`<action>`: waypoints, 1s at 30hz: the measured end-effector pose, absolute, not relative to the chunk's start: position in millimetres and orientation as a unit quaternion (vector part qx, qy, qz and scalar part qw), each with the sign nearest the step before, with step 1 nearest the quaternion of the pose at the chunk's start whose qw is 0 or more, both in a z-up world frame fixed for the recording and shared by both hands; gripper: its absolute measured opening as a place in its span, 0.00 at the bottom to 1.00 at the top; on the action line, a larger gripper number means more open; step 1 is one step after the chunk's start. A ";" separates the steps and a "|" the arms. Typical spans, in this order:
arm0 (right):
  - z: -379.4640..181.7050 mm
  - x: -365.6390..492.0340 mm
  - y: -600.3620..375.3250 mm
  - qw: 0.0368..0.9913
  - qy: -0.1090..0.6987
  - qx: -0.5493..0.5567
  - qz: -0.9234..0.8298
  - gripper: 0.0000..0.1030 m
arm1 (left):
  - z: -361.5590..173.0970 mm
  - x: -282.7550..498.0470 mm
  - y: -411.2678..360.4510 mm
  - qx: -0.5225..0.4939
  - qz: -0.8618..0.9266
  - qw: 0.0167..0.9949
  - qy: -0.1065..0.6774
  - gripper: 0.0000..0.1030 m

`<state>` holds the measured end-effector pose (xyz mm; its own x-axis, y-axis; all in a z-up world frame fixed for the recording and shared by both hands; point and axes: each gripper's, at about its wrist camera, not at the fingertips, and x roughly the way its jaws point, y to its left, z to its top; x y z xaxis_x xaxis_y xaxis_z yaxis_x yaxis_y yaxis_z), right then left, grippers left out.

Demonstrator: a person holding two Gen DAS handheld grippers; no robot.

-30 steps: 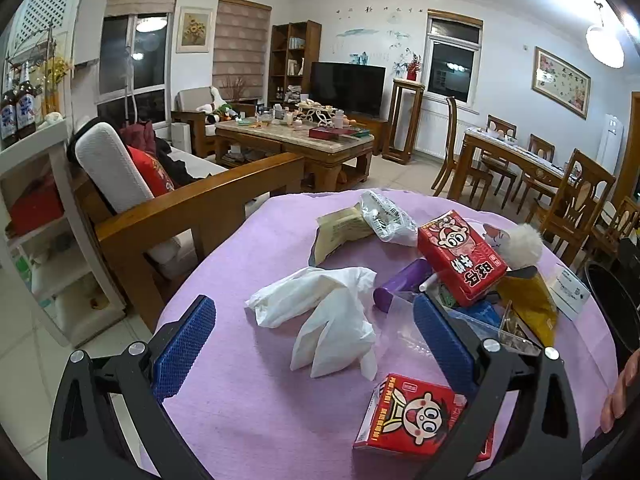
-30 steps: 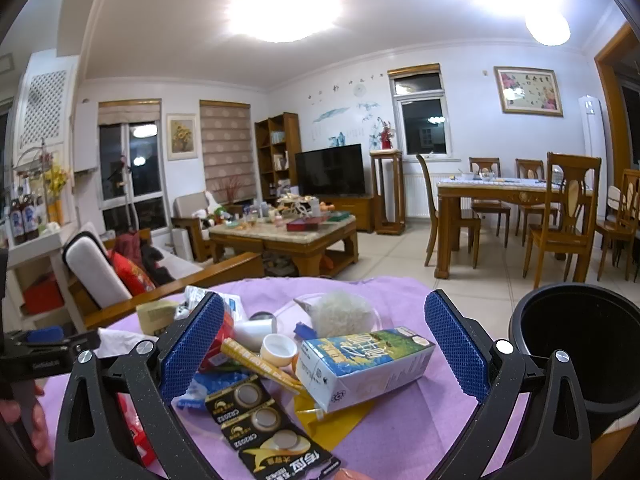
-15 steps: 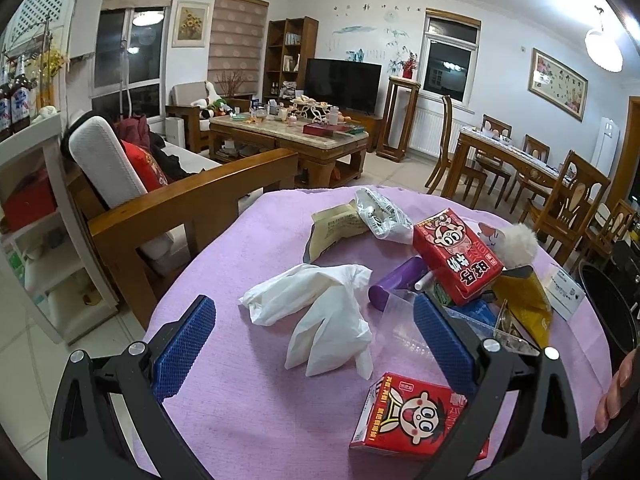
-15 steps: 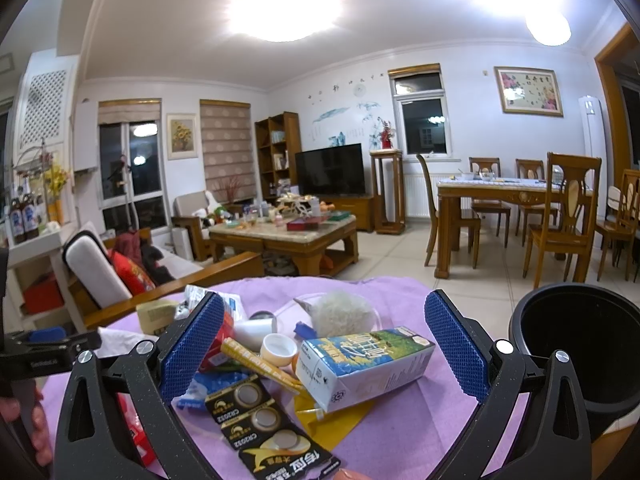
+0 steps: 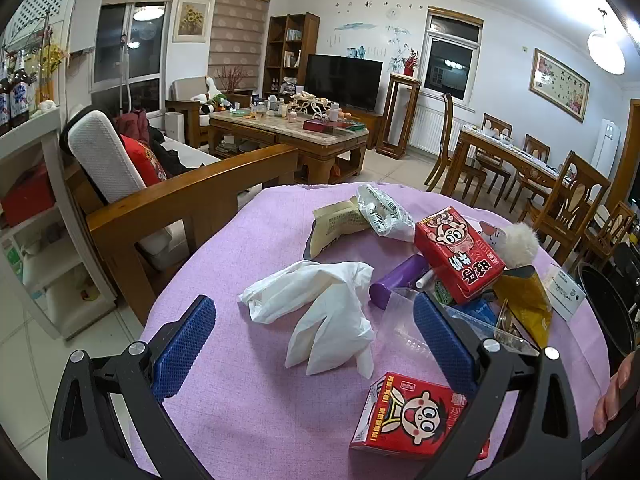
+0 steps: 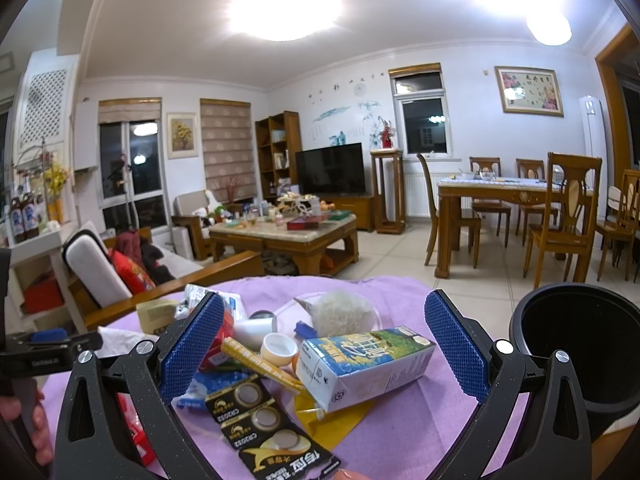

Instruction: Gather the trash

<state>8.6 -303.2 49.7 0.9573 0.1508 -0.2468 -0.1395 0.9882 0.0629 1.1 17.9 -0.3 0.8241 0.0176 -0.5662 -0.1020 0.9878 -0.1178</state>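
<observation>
Trash lies scattered on a round table with a purple cloth (image 5: 248, 248). My left gripper (image 5: 316, 344) is open above a crumpled white glove (image 5: 324, 312), not touching it. A red drink carton (image 5: 412, 412) lies just in front of its right finger, a second red carton (image 5: 456, 256) farther back beside a purple tube (image 5: 396, 280). My right gripper (image 6: 324, 348) is open over a milk carton (image 6: 364, 364), a yellow stick (image 6: 260, 364) and a black battery card (image 6: 264, 424). A black bin (image 6: 580, 344) stands at the table's right edge.
A tan wrapper (image 5: 336, 224), a clear printed bag (image 5: 384, 212), a fluffy white ball (image 5: 518, 244), a yellow pouch (image 5: 528, 304) and a small white box (image 5: 564, 292) also lie on the cloth. A wooden sofa arm (image 5: 192, 196) runs close behind the table's left. A hand (image 5: 612, 396) shows at right.
The left gripper has tilted and shifted slightly, so the table trash sits a little lower and left in its view. The right gripper has not moved.
</observation>
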 end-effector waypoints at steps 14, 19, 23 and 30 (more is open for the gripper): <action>51.5 17.6 -312.4 0.982 0.154 0.032 0.102 0.96 | -8.3 6.8 43.5 -0.159 -0.035 0.937 0.308 0.95; 60.4 10.4 -286.2 0.951 0.202 -0.035 0.230 0.96 | -18.2 30.6 51.3 -0.203 -0.117 0.900 0.368 0.95; 64.0 2.3 -246.3 0.917 0.223 -0.095 0.316 0.88 | -20.7 47.7 46.8 -0.229 -0.150 0.883 0.382 0.95; 60.7 7.8 -200.1 0.877 0.260 -0.150 0.375 0.51 | -35.6 70.8 48.1 -0.266 -0.154 0.858 0.411 0.94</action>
<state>7.8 -200.1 60.7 0.5829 0.5803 -0.5688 -0.7367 0.6728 -0.0685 70.8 48.1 -35.6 0.6144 -0.4832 -0.6237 0.0450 0.8107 -0.5837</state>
